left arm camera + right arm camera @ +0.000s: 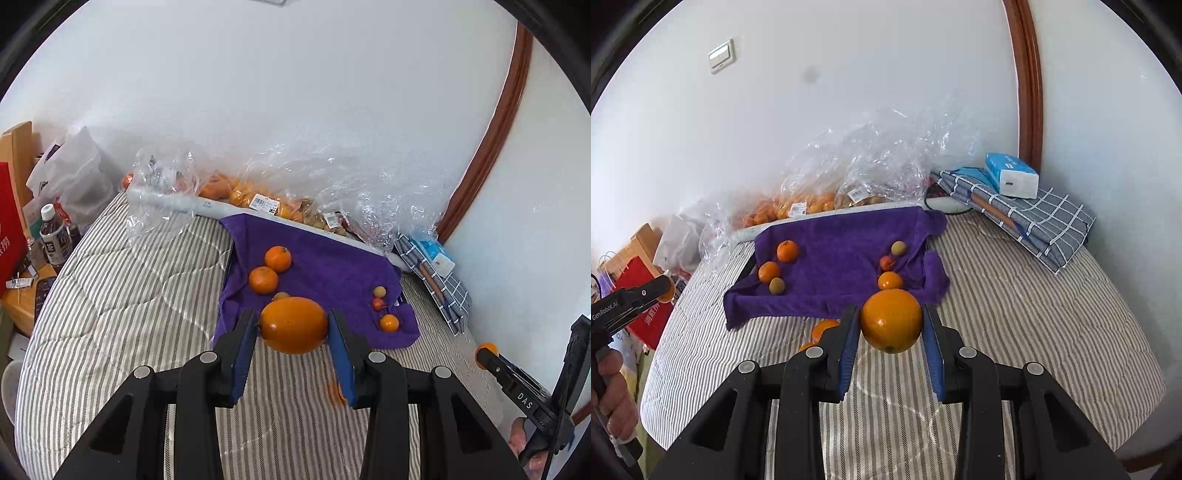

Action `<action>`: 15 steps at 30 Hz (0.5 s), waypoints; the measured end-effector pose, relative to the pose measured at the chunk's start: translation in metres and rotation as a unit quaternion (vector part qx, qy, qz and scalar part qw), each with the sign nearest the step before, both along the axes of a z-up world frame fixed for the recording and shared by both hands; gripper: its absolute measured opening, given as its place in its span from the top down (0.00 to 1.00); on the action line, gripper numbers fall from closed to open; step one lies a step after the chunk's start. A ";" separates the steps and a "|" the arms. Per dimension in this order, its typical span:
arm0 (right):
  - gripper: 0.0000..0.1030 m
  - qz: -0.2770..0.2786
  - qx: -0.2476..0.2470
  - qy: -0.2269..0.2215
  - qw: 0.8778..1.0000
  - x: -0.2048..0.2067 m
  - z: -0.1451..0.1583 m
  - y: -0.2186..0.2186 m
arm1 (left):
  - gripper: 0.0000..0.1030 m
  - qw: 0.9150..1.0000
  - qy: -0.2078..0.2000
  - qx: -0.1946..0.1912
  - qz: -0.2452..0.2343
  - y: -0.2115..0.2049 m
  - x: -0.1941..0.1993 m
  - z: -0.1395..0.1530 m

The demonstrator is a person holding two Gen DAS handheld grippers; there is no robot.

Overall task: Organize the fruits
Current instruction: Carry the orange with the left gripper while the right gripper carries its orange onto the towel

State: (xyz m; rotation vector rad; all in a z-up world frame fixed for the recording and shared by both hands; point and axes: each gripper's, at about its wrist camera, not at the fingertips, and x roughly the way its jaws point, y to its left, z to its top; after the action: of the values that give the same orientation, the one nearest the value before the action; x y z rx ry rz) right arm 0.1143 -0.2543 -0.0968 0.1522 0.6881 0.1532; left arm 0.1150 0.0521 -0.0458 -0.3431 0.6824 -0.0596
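Note:
My left gripper (293,326) is shut on a large orange (294,325), held above the near edge of a purple towel (325,269) on the striped bed. My right gripper (891,323) is shut on another orange (891,320), above the towel's (834,273) near right edge. On the towel's left lie two tangerines (787,251) (769,272) and a small pale fruit (776,285). On its right lie a pale fruit (898,248), a small red fruit (886,263) and a small orange (889,280). More oranges (824,329) lie on the bed behind my right fingers.
Clear plastic bags of fruit (812,203) lie along the white wall behind the towel. A folded checked cloth (1034,221) with a tissue pack (1012,175) sits at the right. A red bag (9,229) and bottles (55,240) stand on a side table left of the bed.

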 end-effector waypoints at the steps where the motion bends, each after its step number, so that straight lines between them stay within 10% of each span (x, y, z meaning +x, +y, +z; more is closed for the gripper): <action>1: 0.68 -0.001 0.002 0.000 1.000 0.002 0.001 0.000 | 0.64 1.000 0.001 -0.001 -0.001 -0.001 0.003 0.000; 15: 0.68 -0.001 0.000 0.000 1.000 0.053 0.002 0.001 | 0.64 1.000 0.024 0.001 0.008 0.009 0.056 -0.017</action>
State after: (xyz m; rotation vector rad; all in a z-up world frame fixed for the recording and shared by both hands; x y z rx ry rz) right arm 0.1670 -0.2529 -0.0951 0.1518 0.6890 0.1515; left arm 0.1706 0.0613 -0.0630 -0.3494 0.7280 -0.0352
